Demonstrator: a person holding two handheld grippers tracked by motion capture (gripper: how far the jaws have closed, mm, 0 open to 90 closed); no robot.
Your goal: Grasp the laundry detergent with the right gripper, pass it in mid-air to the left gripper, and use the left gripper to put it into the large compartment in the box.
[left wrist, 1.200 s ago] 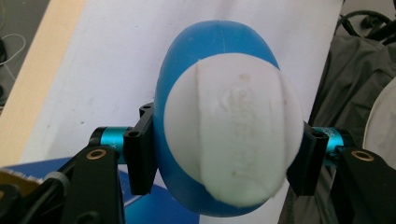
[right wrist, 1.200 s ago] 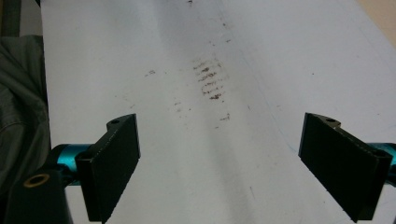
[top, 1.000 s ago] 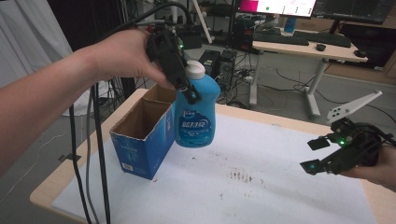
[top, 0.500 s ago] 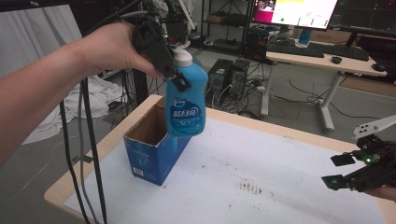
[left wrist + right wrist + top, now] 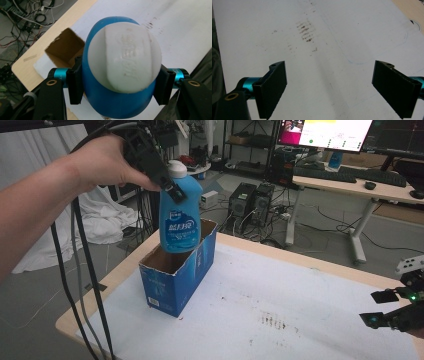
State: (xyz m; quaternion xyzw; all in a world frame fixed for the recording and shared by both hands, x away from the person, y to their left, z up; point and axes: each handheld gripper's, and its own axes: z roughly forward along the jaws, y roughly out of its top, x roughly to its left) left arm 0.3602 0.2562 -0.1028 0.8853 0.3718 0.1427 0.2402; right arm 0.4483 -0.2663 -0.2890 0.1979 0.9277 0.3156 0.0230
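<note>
Bottle [image 5: 180,215], blue with a white cap, hangs upright over the open blue box [image 5: 178,270] near the tabletop's [image 5: 300,320] left edge; its base is hidden behind the box's rim, so whether it touches inside cannot be told. The left gripper [image 5: 170,182] clamps its neck. The right gripper [image 5: 395,307], jaws wide apart and empty, is cut off at the right edge. A second ago the bottle stood on the tabletop beside the box.
</note>
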